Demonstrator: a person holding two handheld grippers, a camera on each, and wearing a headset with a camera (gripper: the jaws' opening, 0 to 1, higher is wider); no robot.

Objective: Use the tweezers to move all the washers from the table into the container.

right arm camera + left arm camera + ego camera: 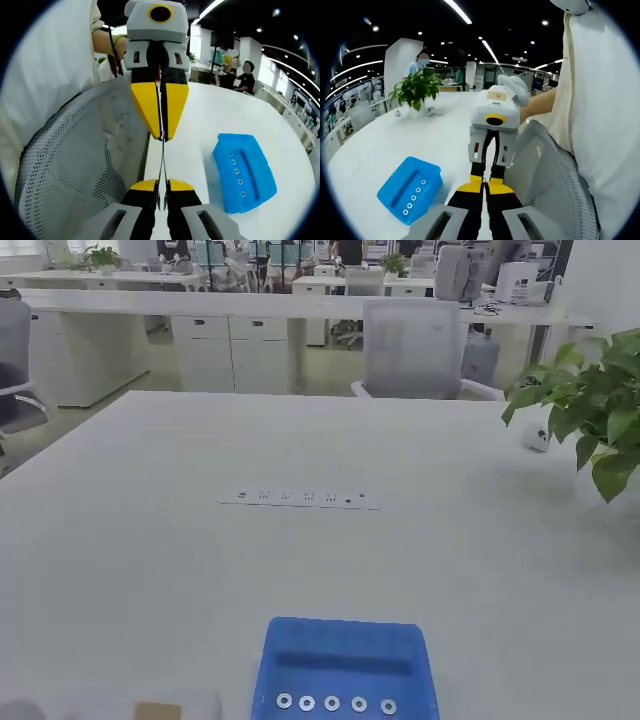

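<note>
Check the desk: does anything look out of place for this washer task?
Yes. The five washers lie in a neat row on the blue container, along its near edge, not on the table. The left gripper holds the tweezers beside the table, over a mesh chair back.

The blue rectangular plastic tray (345, 635) is seen from above in head view, from opposite sides in gripper views.
</note>
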